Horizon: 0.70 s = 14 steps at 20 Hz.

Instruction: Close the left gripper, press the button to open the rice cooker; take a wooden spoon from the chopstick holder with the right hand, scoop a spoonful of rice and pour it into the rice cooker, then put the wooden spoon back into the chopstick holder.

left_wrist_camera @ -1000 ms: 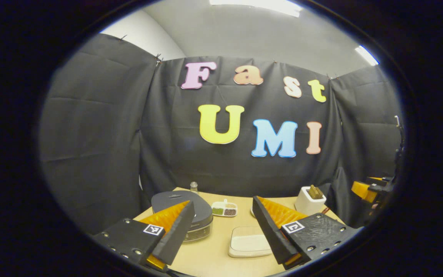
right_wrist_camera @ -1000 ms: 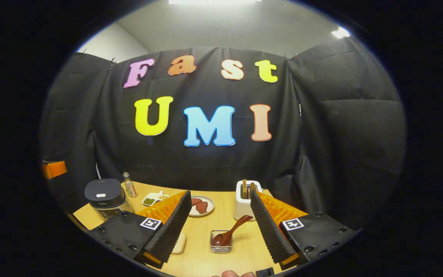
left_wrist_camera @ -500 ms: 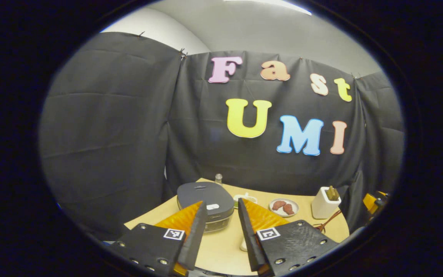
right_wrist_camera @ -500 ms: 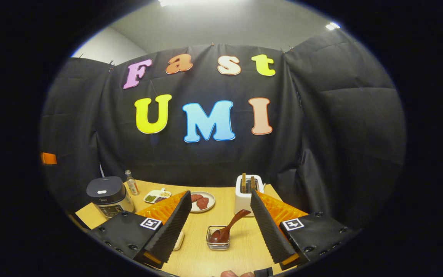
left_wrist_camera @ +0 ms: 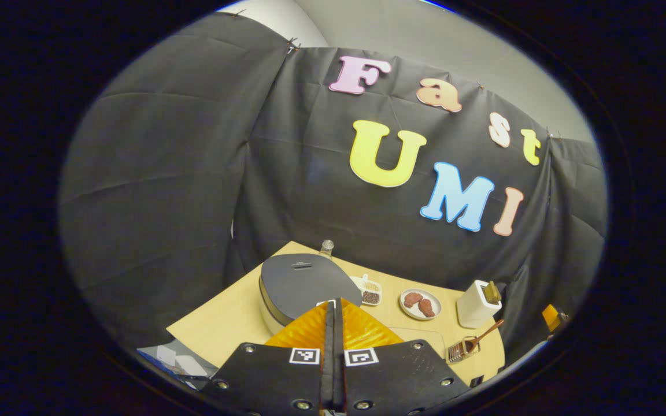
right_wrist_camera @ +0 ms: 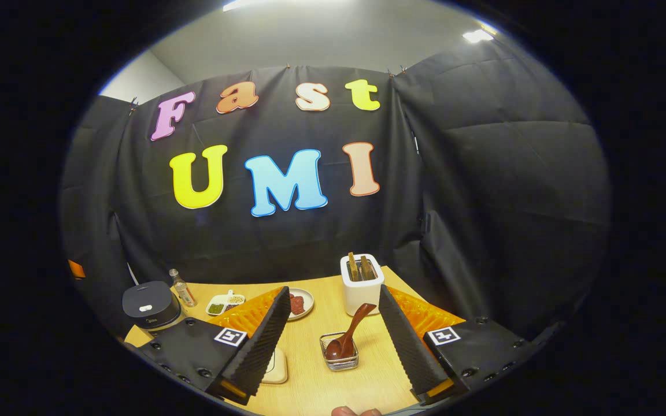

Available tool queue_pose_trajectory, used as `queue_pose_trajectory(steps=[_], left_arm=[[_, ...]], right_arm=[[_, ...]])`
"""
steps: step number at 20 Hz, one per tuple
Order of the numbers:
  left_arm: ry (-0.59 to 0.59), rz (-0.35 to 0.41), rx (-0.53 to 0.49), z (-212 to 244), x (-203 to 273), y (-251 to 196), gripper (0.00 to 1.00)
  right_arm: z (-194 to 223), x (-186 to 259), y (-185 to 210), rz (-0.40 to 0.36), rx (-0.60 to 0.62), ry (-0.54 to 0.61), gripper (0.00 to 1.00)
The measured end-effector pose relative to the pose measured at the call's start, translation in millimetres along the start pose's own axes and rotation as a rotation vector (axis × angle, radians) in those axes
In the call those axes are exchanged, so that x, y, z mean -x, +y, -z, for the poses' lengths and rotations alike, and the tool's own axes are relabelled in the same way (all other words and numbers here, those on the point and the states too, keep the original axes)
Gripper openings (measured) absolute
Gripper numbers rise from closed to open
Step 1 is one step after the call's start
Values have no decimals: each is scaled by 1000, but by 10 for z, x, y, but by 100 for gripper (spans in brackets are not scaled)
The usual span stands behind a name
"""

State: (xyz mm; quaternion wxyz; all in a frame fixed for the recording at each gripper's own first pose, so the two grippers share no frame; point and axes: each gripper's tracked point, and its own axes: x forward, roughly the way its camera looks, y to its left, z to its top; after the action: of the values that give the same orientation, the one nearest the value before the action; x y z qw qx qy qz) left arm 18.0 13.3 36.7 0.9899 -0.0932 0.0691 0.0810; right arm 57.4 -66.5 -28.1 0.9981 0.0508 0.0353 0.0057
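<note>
Wooden spoon (right_wrist_camera: 349, 337) handle toward holder (right_wrist_camera: 362, 285)

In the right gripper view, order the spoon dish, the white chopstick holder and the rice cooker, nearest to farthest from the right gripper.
1. Small glass dish with the wooden spoon, between the right gripper fingers.
2. White chopstick holder, just behind the dish.
3. Rice cooker, far left at the table edge.

A wooden table (right_wrist_camera: 367, 381) carries a rice cooker (right_wrist_camera: 151, 306); chopstick holder (right_wrist_camera: 362, 286); plate (right_wrist_camera: 301, 303); small bottle (right_wrist_camera: 181, 287).
</note>
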Motion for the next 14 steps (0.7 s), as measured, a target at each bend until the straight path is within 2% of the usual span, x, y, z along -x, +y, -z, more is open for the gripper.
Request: queue_pose_trajectory(steps=[2, 3, 4, 7, 9, 10, 11, 14], left_arm=[[34, 53, -17, -1, -235, 31, 0], [41, 63, -24, -30, -356, 69, 0], [35, 63, -32, -86, -465, 131, 1], [57, 127, -15, -108, -766, 120, 1], [88, 158, -31, -11, -1013, 146, 1], [118, 174, -45, 85, -1154, 146, 0], [151, 188, -56, 182, -1280, 148, 0], [239, 218, -60, 437, -1593, 111, 1]], right_arm=[[86, 69, 100, 23, 3, 11, 97], [116, 113, 161, 30, -2, 18, 92], [156, 151, 235, 32, -8, 24, 97], [242, 186, 443, 40, 8, 40, 97], [249, 227, 551, 46, 12, 36, 98], [251, 238, 590, 51, 16, 31, 93], [258, 248, 617, 60, 22, 27, 98], [351, 289, 684, 83, 24, 38, 97]])
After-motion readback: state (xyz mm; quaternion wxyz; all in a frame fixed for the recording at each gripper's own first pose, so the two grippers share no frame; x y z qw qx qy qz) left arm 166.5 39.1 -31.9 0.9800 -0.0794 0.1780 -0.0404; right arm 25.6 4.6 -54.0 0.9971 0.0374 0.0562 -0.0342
